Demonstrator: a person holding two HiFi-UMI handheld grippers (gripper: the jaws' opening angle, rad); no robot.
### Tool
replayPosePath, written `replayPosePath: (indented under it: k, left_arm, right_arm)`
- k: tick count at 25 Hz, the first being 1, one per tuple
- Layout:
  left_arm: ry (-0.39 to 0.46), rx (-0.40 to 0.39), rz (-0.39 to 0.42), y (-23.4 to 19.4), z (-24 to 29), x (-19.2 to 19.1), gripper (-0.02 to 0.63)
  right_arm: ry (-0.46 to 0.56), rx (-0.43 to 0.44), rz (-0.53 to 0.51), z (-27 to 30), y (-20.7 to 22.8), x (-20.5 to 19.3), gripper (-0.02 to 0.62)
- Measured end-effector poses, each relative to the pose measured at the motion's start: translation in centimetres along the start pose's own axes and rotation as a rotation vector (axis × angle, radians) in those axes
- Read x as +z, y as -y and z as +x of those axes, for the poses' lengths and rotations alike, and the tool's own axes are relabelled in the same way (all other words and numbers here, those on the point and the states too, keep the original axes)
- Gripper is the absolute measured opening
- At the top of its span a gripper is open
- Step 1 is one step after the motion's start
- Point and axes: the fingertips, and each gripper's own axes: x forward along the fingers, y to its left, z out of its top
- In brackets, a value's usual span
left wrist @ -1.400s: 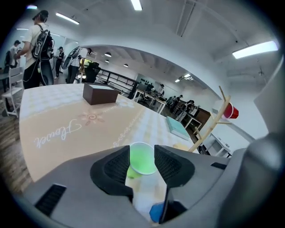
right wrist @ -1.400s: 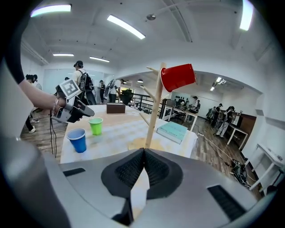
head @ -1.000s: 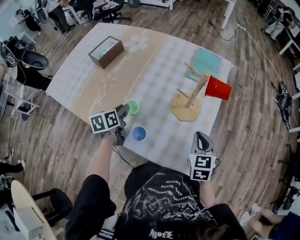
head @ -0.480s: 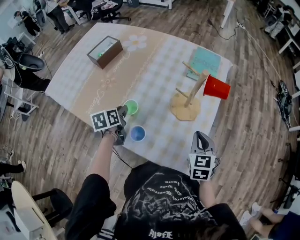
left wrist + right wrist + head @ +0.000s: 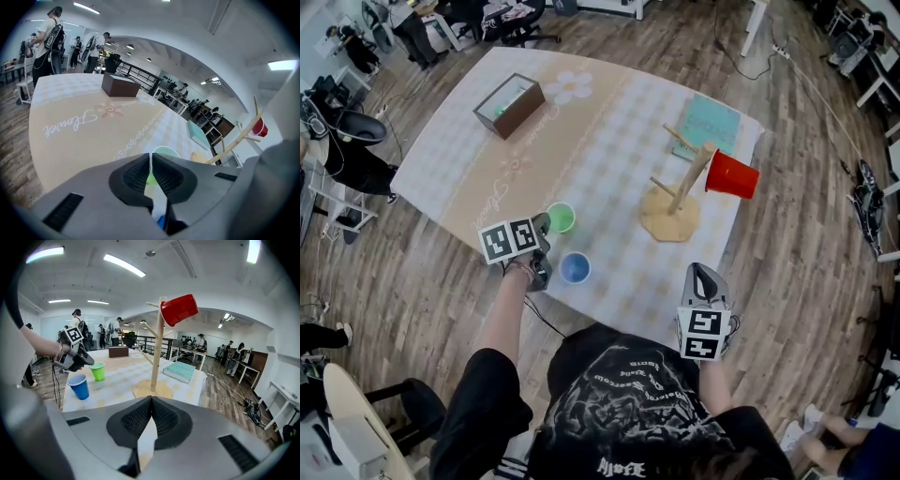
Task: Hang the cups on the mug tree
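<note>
Wooden mug tree (image 5: pixel 673 217) on worktop (image 5: pixel 609 131) in head view, red cup (image 5: pixel 733 174) hung on its peg, blue cup (image 5: pixel 575 268) near front edge. Left gripper view: left hand-held gripper (image 5: pixel 151 155) just closed, pinching green cup (image 5: pixel 164 150) rim. Right gripper view: right hand-held gripper (image 5: pixel 151 401) pressed together, empty.

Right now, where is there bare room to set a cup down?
Widest bare patch: middle of the cloth, between the brown box and the mug tree. A smaller one runs along the near edge, between the blue cup and the tree's base. Crowded: around the green cup and blue cup, and the far right with tree, red cup and teal book.
</note>
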Motion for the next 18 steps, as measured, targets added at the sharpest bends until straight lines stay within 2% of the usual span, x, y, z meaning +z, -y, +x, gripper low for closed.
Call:
replayPosePath:
  k: [6,11,14,18]
  left_arm:
    - [0.024,-0.027,-0.051,0.7,0.0,0.6,0.032]
    - [0.103,-0.080,-0.052,3.0,-1.1,2.5,0.032]
    - [0.147,-0.109,-0.032,4.6,-1.6,3.6,0.032]
    - [0.186,-0.111,0.053,7.3,-2.3,5.1,0.032]
  right_arm:
    - [-0.006,0.004,0.010,0.4,0.1,-0.4,0.009]
    - [-0.011,0.001,0.007,0.2,0.2,-0.6,0.009]
    - [-0.017,0.002,0.016,0.2,0.2,-1.1,0.009]
    - [-0.013,0.021,0.077,0.3,0.2,-1.5,0.009]
